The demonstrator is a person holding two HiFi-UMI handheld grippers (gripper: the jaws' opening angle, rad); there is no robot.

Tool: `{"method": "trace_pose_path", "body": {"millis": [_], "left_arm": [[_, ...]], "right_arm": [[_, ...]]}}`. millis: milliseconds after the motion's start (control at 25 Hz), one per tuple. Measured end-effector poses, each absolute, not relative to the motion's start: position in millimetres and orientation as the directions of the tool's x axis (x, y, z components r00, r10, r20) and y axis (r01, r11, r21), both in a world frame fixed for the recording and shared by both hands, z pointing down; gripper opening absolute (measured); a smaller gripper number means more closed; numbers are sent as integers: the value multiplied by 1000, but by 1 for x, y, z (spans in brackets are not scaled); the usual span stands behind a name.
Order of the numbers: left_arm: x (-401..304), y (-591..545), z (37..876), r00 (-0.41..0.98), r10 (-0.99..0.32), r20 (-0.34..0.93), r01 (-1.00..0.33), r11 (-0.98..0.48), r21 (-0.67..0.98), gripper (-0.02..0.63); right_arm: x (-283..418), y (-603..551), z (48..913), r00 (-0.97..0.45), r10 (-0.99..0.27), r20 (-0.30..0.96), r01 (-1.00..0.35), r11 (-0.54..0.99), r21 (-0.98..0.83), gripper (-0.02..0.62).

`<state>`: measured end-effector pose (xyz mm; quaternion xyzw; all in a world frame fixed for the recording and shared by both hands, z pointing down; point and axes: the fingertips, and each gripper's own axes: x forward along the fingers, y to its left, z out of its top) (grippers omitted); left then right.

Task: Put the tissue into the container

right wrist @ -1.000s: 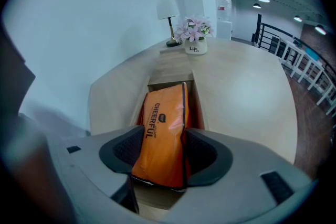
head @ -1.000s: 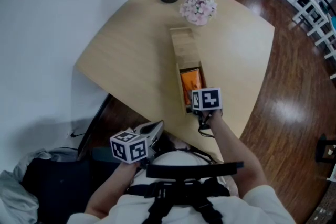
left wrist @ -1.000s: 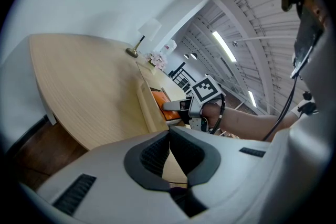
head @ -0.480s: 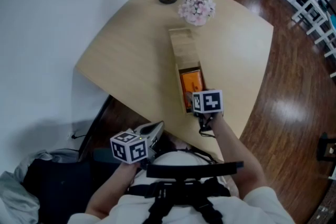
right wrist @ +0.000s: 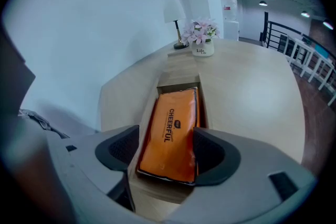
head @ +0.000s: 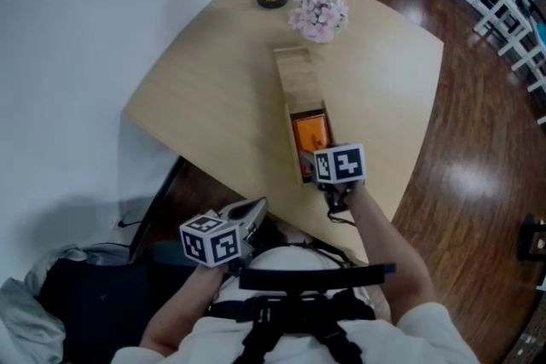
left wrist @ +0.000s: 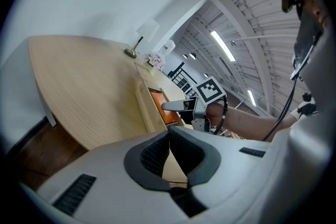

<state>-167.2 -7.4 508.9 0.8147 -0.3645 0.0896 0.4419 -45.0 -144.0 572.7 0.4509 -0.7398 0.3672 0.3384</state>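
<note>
Two jaws of the right gripper (right wrist: 167,150) have just been opening and are spread wide beside the orange tissue pack (right wrist: 170,123), judged released since it is laid flat inside the wooden container (right wrist: 178,79). The left gripper (left wrist: 169,136), unneeded, is held back, closed on nothing.

Glossy tissue pack (right wrist: 170,136), wooden container (head: 299,77)

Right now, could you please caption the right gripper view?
Right claw, just opened, straddles orange tissue pack in wooden container.
</note>
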Motion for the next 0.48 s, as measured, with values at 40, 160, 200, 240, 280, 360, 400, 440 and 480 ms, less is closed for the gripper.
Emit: {"method": "trace_pose_path", "body": {"millis": [40, 160, 200, 240, 280, 360, 400, 440, 480], "left_arm": [[-168, -7, 509, 717, -517, 468, -674, -342, 655, -5], [-169, -8, 508, 715, -521, 467, -674, -337, 657, -5], [-168, -8, 508, 715, -521, 466, -674, -336, 658, -5], [-167, -9, 507, 715, -522, 465, -673, -337, 658, -5], [-167, -9, 507, 716, -522, 464, -672, -338, 659, -5], [-165, -9, 506, 718, -522, 460, -670, -340, 660, -5], [-164, -10, 505, 719, -522, 459, -669, -342, 660, -5], [-163, -10, 505, 719, -522, 459, -669, -343, 659, -5], [-162, -10, 504, 720, -522, 458, -669, -345, 659, -5]], "right_arm": [[-44, -144, 570, -374, -427, 823, -915, 315, -252, 318], [-39, -144, 561, -395, -455, 798, -912, 298, -282, 318], [-38, -143, 558, -399, -462, 792, -911, 296, -286, 318], [-36, -142, 556, -401, -467, 788, -911, 296, -289, 318], [-35, -141, 553, -403, -471, 785, -910, 297, -289, 319], [-32, -140, 549, -402, -478, 781, -910, 303, -282, 319], [-30, -139, 547, -401, -481, 780, -910, 307, -278, 318], [-29, -138, 546, -400, -483, 779, -910, 310, -276, 318], [-27, -137, 544, -402, -486, 776, -909, 310, -276, 318]]}}
